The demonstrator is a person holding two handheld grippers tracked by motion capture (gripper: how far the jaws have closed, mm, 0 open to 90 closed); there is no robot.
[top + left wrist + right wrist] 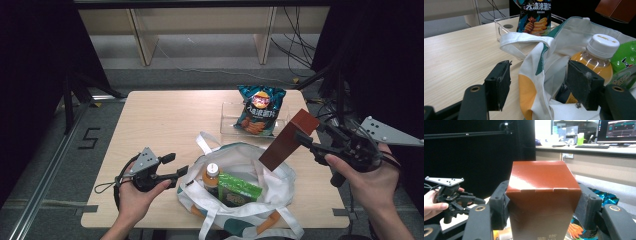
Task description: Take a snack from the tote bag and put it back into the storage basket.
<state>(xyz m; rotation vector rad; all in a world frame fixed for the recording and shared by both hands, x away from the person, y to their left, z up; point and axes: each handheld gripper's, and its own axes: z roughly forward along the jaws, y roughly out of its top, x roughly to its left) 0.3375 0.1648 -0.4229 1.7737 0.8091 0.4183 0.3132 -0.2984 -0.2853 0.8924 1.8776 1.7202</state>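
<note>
Brown box (543, 202) with pale letters low on its front is pinched by the right gripper (543, 207) over the white bag (240, 165). Left gripper (537, 86), jaws spread, straddles the bag's edge.

High view overhead, gripper views close, sharing tote bag (240, 165)

The left gripper (177, 167) is sitting low near the table's left side, gripped from below by the left hand (136, 196), jaws standing apart. The right gripper (300, 135) is hanging raised, jaws clamping, held by the right hand (365, 180).
</note>
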